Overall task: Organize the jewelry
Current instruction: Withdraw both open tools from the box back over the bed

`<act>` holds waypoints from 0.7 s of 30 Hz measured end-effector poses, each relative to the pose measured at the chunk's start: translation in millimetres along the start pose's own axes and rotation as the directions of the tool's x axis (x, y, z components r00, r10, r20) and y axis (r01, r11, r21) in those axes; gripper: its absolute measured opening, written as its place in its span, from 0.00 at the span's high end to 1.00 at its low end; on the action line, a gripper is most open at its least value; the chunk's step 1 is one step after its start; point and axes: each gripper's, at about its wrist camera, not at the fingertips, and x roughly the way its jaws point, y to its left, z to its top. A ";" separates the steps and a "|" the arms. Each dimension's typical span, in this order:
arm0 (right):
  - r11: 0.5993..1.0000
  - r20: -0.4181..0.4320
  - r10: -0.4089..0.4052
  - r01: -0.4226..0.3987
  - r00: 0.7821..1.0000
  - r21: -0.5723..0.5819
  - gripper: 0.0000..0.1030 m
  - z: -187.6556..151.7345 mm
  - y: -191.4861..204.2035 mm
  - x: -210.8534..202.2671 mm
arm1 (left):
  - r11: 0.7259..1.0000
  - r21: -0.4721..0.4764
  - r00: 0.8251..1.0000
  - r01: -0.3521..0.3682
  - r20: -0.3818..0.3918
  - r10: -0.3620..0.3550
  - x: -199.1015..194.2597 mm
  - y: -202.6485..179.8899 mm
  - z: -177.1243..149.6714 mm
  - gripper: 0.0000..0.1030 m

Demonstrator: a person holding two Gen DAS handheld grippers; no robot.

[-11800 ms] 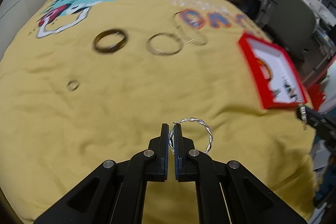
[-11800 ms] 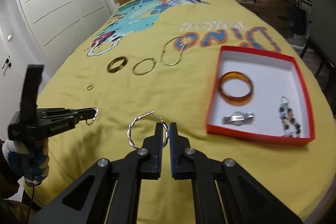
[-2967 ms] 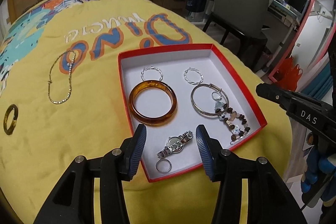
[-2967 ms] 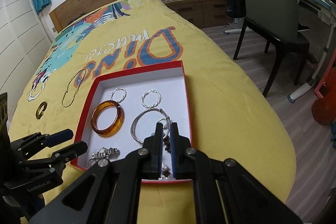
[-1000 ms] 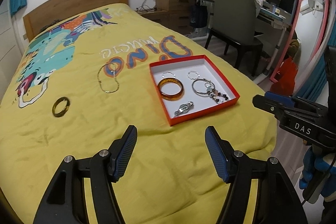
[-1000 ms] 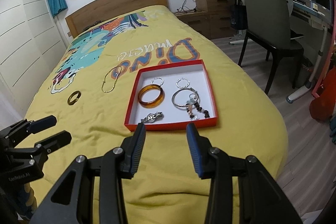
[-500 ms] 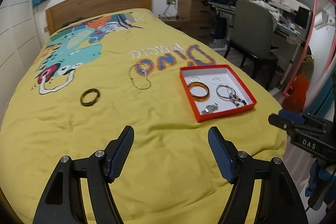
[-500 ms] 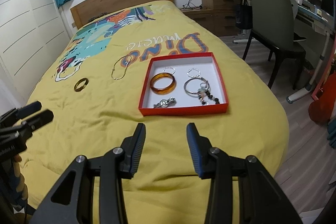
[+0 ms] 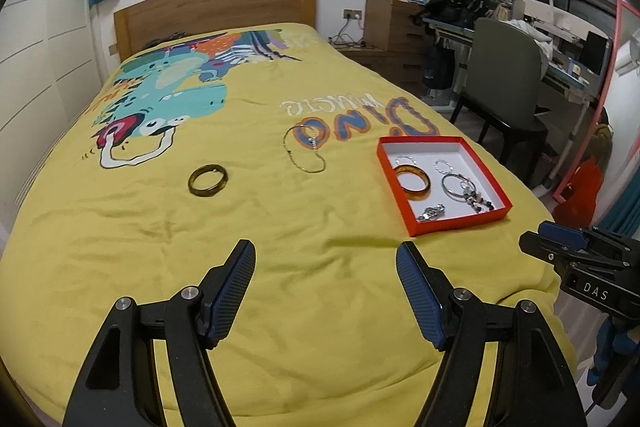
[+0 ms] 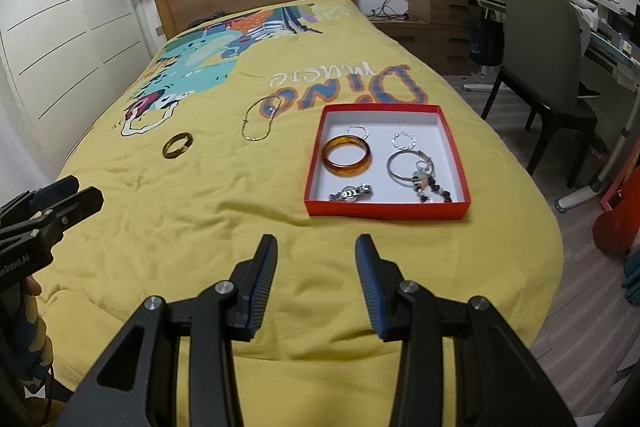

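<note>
A red box point(image 9: 460, 225) point(image 10: 384, 207) with a white floor lies on the yellow bed cover. In it are an amber bangle point(image 9: 413, 177) point(image 10: 346, 154), two silver hoop earrings, a silver bangle point(image 10: 408, 165), a beaded piece and a small silver clasp point(image 10: 351, 193). A dark olive bangle point(image 9: 208, 179) point(image 10: 177, 145) and a gold chain point(image 9: 306, 149) point(image 10: 260, 121) lie on the cover, left of the box. My left gripper point(image 9: 326, 259) is open and empty, held back near the bed's foot. My right gripper point(image 10: 316, 247) is open and empty, short of the box.
The bed's wooden headboard point(image 9: 216, 7) is at the far end. A green chair point(image 10: 544, 47) and a desk stand to the right of the bed. White wardrobe doors point(image 10: 60, 47) run along the left. The bed's foot edge is just below both grippers.
Both grippers have pulled back and up from the bed, so the box and loose jewelry look smaller and farther. Both stay open and empty.
</note>
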 end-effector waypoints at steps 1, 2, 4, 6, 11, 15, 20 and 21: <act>1.000 -0.003 0.003 -0.003 1.000 0.001 0.62 0.0 1.3 2.0 | 1.000 -0.004 1.000 -0.008 -0.003 0.008 0.1 2.7 -0.5 0.30; 1.000 -0.007 0.008 -0.008 1.000 0.002 0.62 -0.6 2.8 4.0 | 1.000 -0.009 1.000 -0.022 -0.007 0.021 0.6 6.5 -0.9 0.30; 1.000 -0.017 0.015 -0.015 1.000 -0.001 0.62 -2.1 6.5 8.4 | 0.999 -0.018 0.999 -0.037 -0.011 0.037 1.0 11.8 -1.8 0.30; 1.000 -0.022 0.021 -0.021 1.000 -0.002 0.62 -2.5 10.6 12.2 | 0.998 -0.031 0.999 -0.049 -0.016 0.049 1.9 18.1 -3.1 0.30; 0.999 -0.022 0.036 -0.036 0.999 0.001 0.62 -1.1 14.7 20.7 | 0.995 -0.059 0.996 -0.086 -0.031 0.085 8.3 29.8 -6.6 0.30; 0.999 -0.015 0.045 -0.045 0.999 0.016 0.50 -1.3 13.8 26.0 | 0.992 -0.072 0.994 -0.108 -0.037 0.105 12.5 37.1 -7.6 0.29; 0.997 -0.029 0.070 -0.070 0.997 0.013 0.49 -4.7 16.9 36.9 | 0.989 -0.073 0.991 -0.130 -0.052 0.126 17.3 42.1 -11.0 0.29; 0.997 -0.034 0.078 -0.078 0.996 0.011 0.49 -6.1 18.1 39.8 | 0.988 -0.073 0.990 -0.134 -0.056 0.130 18.3 43.1 -11.4 0.29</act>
